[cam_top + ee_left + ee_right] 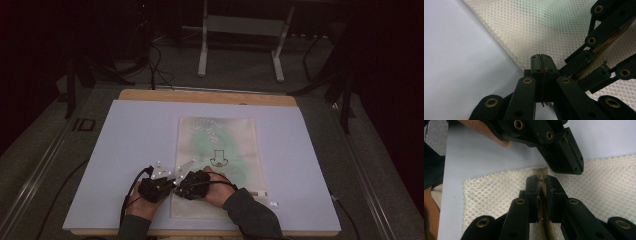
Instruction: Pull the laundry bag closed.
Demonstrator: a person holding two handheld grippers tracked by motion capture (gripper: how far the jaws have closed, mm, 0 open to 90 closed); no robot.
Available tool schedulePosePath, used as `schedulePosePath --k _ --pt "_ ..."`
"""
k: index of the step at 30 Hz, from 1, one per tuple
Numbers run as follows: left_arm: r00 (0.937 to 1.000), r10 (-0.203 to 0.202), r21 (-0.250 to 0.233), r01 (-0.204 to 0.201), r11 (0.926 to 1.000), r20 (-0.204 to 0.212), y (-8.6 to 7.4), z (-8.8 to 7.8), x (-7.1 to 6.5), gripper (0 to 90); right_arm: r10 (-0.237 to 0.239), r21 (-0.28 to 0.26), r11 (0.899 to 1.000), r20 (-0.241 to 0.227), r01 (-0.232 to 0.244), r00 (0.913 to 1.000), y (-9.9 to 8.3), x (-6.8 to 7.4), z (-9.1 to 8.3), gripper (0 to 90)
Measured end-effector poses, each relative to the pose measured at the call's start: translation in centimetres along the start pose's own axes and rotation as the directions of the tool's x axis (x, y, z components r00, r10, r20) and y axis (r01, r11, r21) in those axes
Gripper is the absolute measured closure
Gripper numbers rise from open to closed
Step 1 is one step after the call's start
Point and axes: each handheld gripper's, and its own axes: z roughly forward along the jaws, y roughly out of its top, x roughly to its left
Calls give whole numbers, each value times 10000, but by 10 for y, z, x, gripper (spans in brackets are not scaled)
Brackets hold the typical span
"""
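Now both tongs (175, 184) pinch the mesh bag (227, 145) at its near-left corner.

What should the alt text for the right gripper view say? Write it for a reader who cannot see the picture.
The right gripper, jaws shut, pinches the beige zipper at the edge of a white mesh pouch on a pale mat. The left gripper, also shut, comes in from the top, its tips beside the zipper.

High view looks forward and down from above the person's side, far off, taking in the whole table (125, 125). Both gripper views sit very close, looking along their jaws at the mesh bag (529, 27); all views share the bag's corner.
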Motion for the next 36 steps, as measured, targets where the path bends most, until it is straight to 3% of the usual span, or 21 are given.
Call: schedulePosePath --k 6,9,10,14,23,30,36 --pt "9992 -325 274 319 9991 234 -1 1 3 889 46 -27 10000 -7 -46 10000 -1 0 0 817" --pt "9995 -276 349 270 9990 156 0 1 2 891 70 -41 10000 -55 -70 10000 -1 0 0 818" --pt "9997 182 509 -174 9986 -149 1 1 -3 892 49 -16 10000 -57 -49 10000 -1 0 0 818" --pt "9969 568 745 -526 9958 -548 3 2 -9 895 -137 -8 9999 -21 137 9999 -1 -1 -1 821" --pt "9992 318 711 -300 9970 -239 3 2 -4 896 -437 349 9984 -37 438 9990 0 -1 -4 825" --pt "9996 230 650 -219 9976 -159 2 1 -3 896 -290 456 9985 -143 296 9995 -9 -4 -11 824" --pt "9997 172 596 -162 9981 -151 1 1 -3 895 -482 677 9965 -140 491 9987 -10 -4 -13 824"
